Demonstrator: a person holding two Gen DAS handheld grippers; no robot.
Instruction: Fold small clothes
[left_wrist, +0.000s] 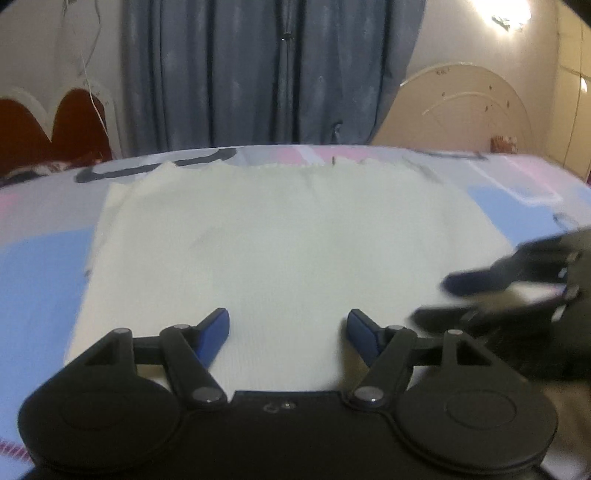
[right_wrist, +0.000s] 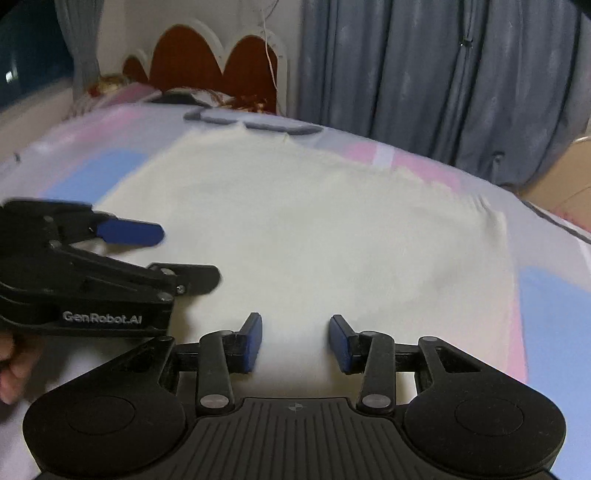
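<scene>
Both grippers hover with parted jaws over a pale cloth spread flat on a bed.

Left gripper (left_wrist: 288, 334), at the bottom of its own view, stands wide with only fabric showing between its blue pads; the right gripper (right_wrist: 295, 341) is set narrower, also gripping nothing. The cream cloth (left_wrist: 280, 251) fills the middle of both frames, lying on a bedsheet (left_wrist: 40, 266) patterned in blue, pink and white. In the left view the right gripper enters blurred from the right edge; in the right view the left gripper comes in from the left edge, a hand (right_wrist: 11, 365) behind it. Grey-blue curtains (left_wrist: 258, 74) hang across the top, with a red and white headboard (right_wrist: 207, 62) at upper left in the right view.
</scene>
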